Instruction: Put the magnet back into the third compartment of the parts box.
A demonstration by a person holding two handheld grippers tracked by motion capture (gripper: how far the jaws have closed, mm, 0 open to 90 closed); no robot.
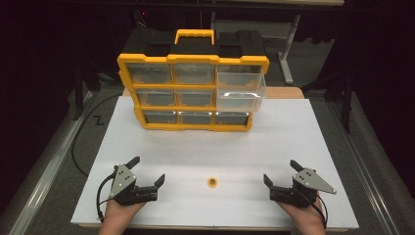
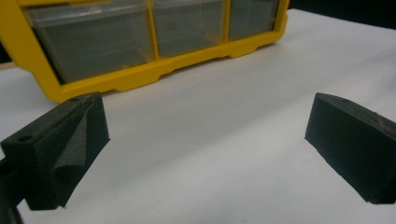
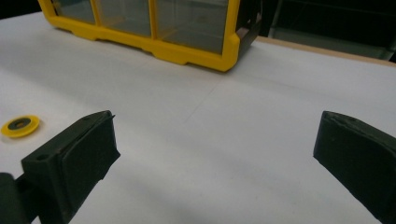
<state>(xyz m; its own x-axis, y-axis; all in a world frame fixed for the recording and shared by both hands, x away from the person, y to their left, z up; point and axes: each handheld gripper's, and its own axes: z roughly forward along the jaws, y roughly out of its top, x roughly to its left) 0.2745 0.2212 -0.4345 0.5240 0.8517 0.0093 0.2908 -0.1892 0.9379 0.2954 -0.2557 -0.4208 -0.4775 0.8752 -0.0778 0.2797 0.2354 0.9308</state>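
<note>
- Small yellow ring [image 1: 213,182] flat on the white tabletop [image 1: 274,147], hole facing up, round, so no long side to point anywhere.
- Sits near the front edge, between the left gripper [image 1: 148,170] and the right gripper [image 1: 279,172], well apart from both.
- Left gripper: fingers [image 2: 63,149] wide apart, nothing between them, just bare white top.
- Right gripper: fingers [image 3: 74,158] wide apart too, holding nothing.
- Both held low near the front edge by hands, tips aimed at the far side of the tabletop.
- Yellow box [image 1: 193,93] with clear drawers standing upright at the far side, three rows of three, handle on top.
- Top right drawer [image 1: 241,90] pulled out toward the front, the others pushed in.
- White sheet over the top, a strip of wood showing at the back by the box.
- Dark room all around, grey floor, a black cable on the floor at the left, metal legs behind the box.
- Right gripper view [image 3: 215,126]: ring [image 3: 19,125] at the far left, box corner [image 3: 154,32] up top.
- Left gripper view [image 2: 205,140]: bottom row of the box [image 2: 140,46] close up, drawers looking grey inside.
- High view: whole box, open drawer, both hands together.
</note>
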